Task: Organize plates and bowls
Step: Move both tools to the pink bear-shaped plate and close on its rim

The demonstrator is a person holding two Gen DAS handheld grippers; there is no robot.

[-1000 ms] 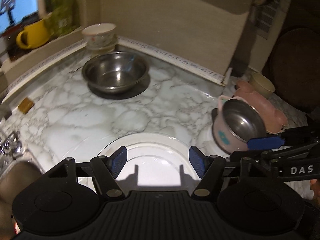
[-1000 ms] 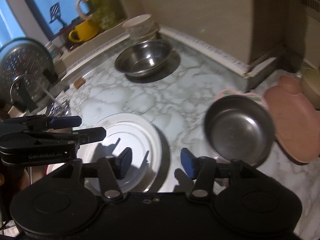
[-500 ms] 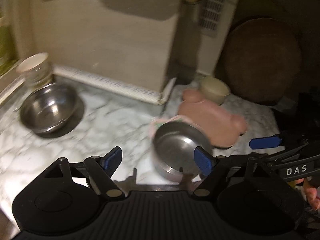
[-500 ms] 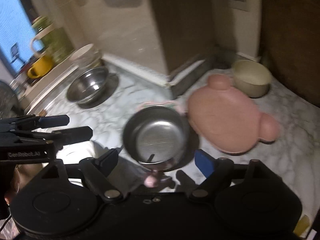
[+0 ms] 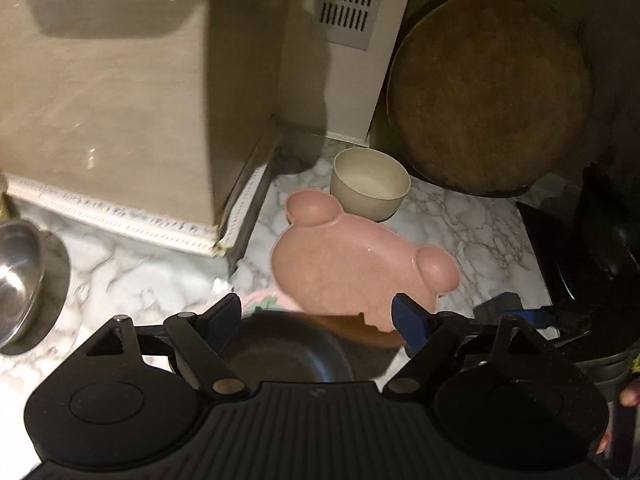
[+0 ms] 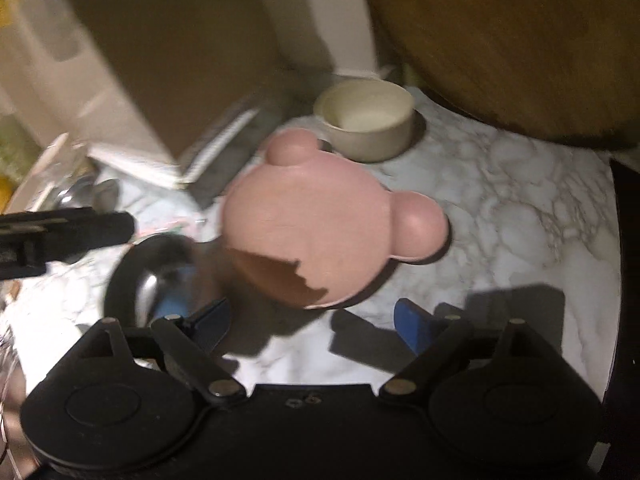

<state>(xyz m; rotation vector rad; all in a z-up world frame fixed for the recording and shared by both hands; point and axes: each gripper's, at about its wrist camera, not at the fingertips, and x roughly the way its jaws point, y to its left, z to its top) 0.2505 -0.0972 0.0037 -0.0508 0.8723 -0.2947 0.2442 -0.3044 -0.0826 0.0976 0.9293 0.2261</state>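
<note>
A pink bear-shaped plate [image 5: 352, 260] lies on the marble counter, also in the right wrist view [image 6: 312, 220]. A cream bowl [image 5: 370, 188] stands just behind it, also in the right wrist view [image 6: 368, 118]. A steel bowl with a pink outside [image 5: 284, 350] sits in shadow just in front of my left gripper [image 5: 318, 318], which is open and empty. It also shows in the right wrist view [image 6: 156, 276]. My right gripper [image 6: 312, 320] is open and empty, just short of the pink plate's near edge. A larger steel bowl [image 5: 16, 280] stands at far left.
A beige cabinet corner [image 5: 120, 100] juts out at the left. A round wooden board [image 5: 488, 92] leans on the back wall at right. Dark cookware [image 5: 600, 264] stands at far right. The marble counter [image 6: 520, 208] runs to the right of the plate.
Both grippers have swung right and forward, away from the white plate and large steel bowl, toward the pink bear plate and cream bowl. Both stay open.
</note>
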